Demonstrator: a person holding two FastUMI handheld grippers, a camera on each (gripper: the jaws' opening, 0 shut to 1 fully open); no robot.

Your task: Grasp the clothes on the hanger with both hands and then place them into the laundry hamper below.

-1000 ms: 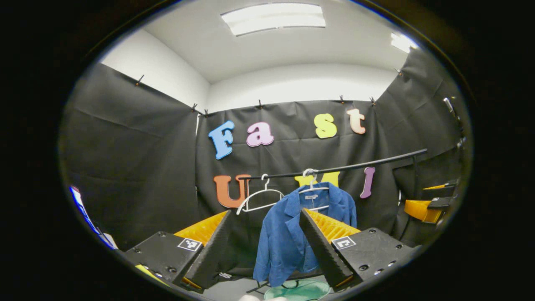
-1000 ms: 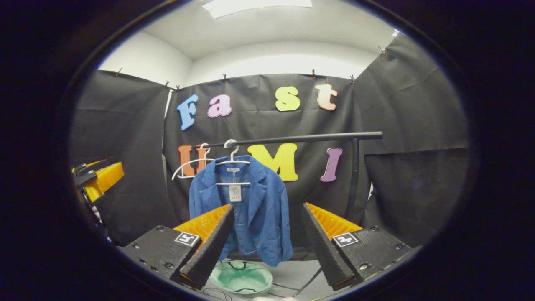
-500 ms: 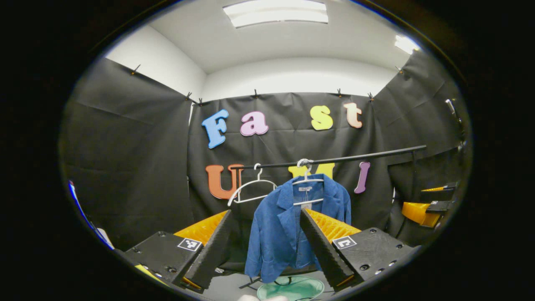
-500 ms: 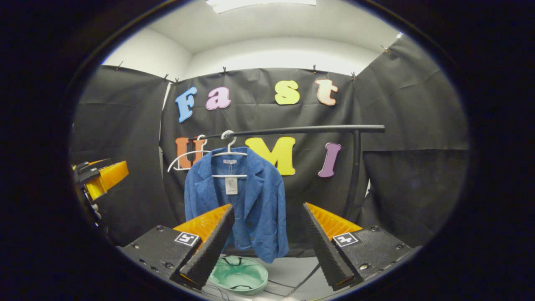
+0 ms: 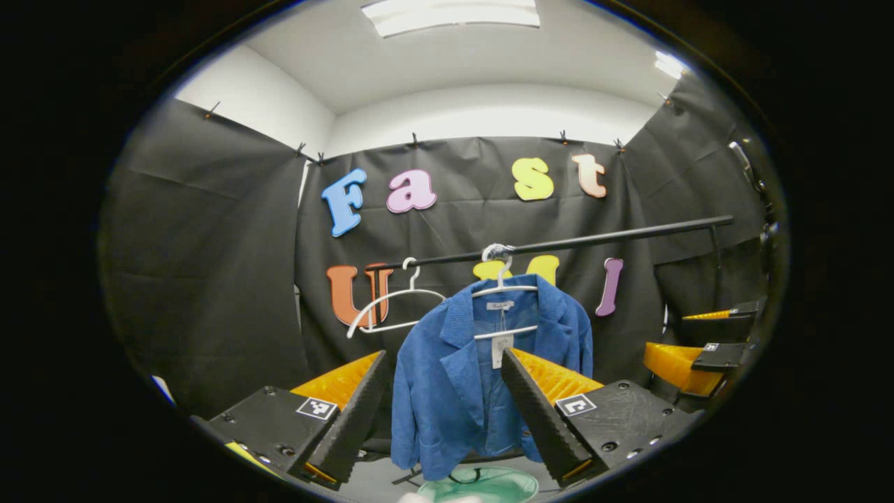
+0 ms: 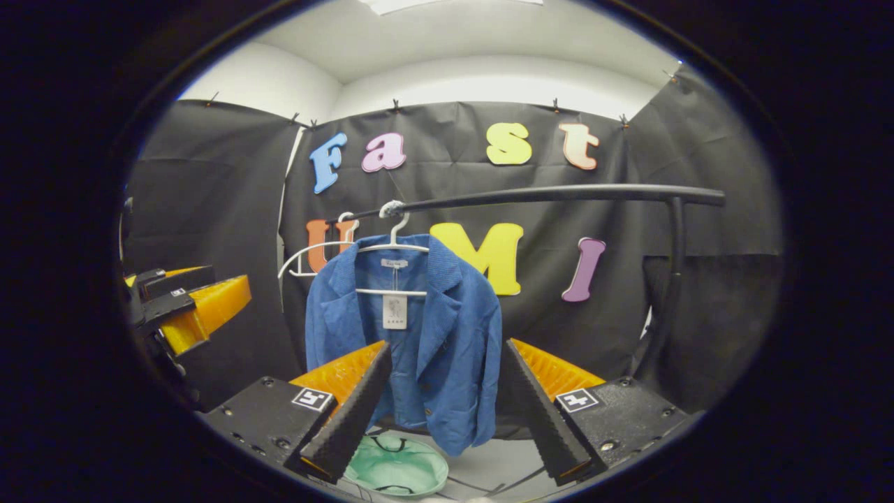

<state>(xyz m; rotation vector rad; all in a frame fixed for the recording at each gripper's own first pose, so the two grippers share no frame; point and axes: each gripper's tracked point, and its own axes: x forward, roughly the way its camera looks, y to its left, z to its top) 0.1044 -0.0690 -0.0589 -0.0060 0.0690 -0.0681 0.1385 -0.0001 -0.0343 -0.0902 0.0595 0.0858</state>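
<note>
Blue jacket (image 6: 419, 349) hung on a white hanger (image 6: 391, 248) above the green hamper (image 6: 398, 467) — left gripper (image 5: 440, 412) and right gripper (image 6: 440, 405) both spread wide, holding nothing

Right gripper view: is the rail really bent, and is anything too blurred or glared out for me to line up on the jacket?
Right gripper view: the rail bows, as fisheye lenses bend lines near the edge; the blue jacket is sharp and evenly lit. Left gripper view: the ceiling light is blown out, but the jacket shows no glare; the hamper is cut off at the bottom.
</note>
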